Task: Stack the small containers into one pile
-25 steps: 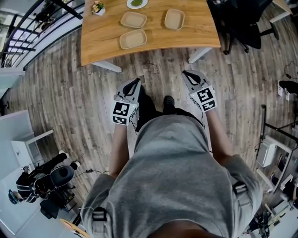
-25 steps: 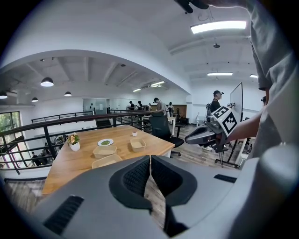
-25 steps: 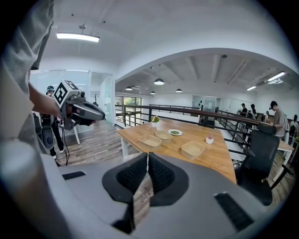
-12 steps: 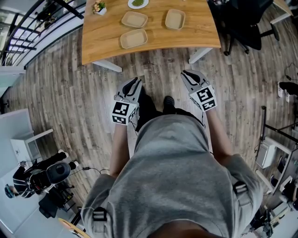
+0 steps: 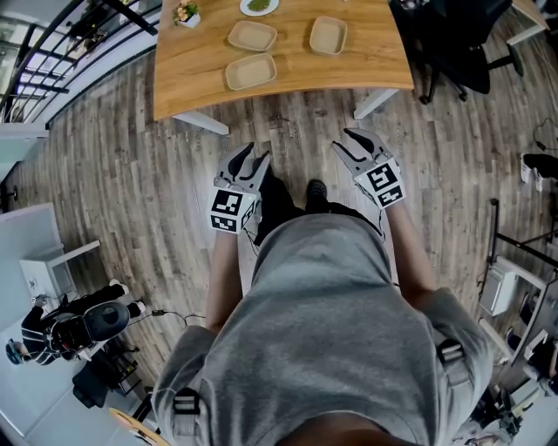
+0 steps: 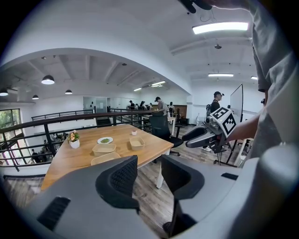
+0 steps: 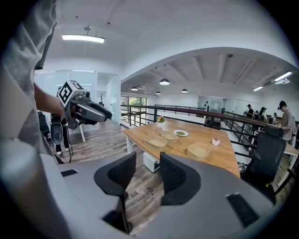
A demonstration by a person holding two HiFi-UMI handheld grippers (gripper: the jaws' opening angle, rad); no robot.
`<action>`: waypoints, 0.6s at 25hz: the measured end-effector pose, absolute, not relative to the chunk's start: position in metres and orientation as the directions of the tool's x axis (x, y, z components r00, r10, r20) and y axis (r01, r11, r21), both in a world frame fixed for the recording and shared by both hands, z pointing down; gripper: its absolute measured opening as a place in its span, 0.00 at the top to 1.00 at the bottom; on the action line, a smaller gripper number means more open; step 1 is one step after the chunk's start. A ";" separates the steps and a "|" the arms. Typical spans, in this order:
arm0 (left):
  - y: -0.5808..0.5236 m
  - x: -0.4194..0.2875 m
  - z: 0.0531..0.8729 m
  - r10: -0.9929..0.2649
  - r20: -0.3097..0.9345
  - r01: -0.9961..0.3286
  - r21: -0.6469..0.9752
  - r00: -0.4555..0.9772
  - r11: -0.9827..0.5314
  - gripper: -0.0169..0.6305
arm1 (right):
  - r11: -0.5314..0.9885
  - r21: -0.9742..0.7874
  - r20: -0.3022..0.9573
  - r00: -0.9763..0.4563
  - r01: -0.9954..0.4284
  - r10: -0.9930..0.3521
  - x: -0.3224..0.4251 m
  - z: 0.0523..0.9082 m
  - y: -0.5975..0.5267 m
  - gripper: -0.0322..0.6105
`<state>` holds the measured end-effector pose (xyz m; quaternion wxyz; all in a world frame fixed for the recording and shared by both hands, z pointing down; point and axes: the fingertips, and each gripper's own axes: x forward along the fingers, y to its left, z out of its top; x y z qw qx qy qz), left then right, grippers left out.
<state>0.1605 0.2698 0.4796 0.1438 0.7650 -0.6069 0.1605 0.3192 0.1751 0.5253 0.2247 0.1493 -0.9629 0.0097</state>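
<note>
The nearest container, a second container behind it and a third container sit unstacked on the wooden table, well ahead of both tongs. The left gripper and right gripper hang over the plank floor. Their jaws have just been opening, with nothing between them.

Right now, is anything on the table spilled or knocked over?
No, nothing stands out. The three tan containers sit flat and apart on the wooden table, not yet stacked. The flower pot stands upright, and the green stuff sits on its white plate.
</note>
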 end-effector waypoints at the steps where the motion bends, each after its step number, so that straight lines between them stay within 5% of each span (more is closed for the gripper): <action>1: 0.269 0.160 0.480 -0.882 0.421 -0.975 0.024 0.212 -0.223 0.72 | 0.955 0.048 0.433 -0.855 -0.293 -0.284 0.318 0.525 0.175 0.68; 15: 0.265 0.146 0.487 -0.869 0.448 -0.975 0.026 0.210 -0.222 0.66 | 0.961 0.029 0.464 -0.848 -0.277 -0.258 0.304 0.535 0.170 0.63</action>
